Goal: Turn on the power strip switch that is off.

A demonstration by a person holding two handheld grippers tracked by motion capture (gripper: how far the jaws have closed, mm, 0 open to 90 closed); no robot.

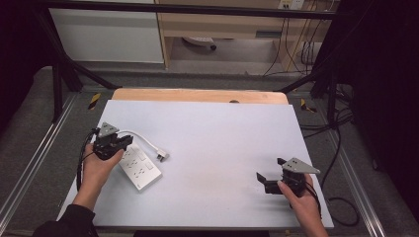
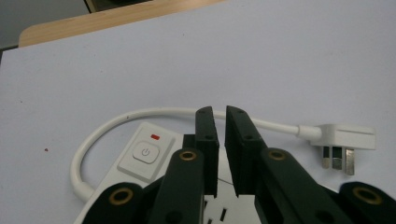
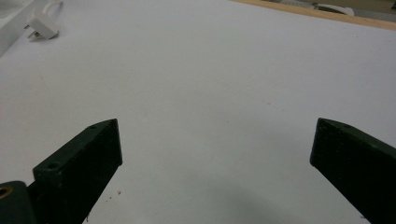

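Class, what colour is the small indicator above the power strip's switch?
Red indicator, clearest in the left gripper view.

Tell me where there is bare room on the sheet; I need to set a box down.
Free: the wide middle of the white sheet, between the plug and the right gripper, back to the wooden edge. Crowded: the left side, where the left gripper sits over the power strip.

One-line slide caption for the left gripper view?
Left claw, jaws nearly closed, poised over a white power strip whose cord loops to an unplugged plug.
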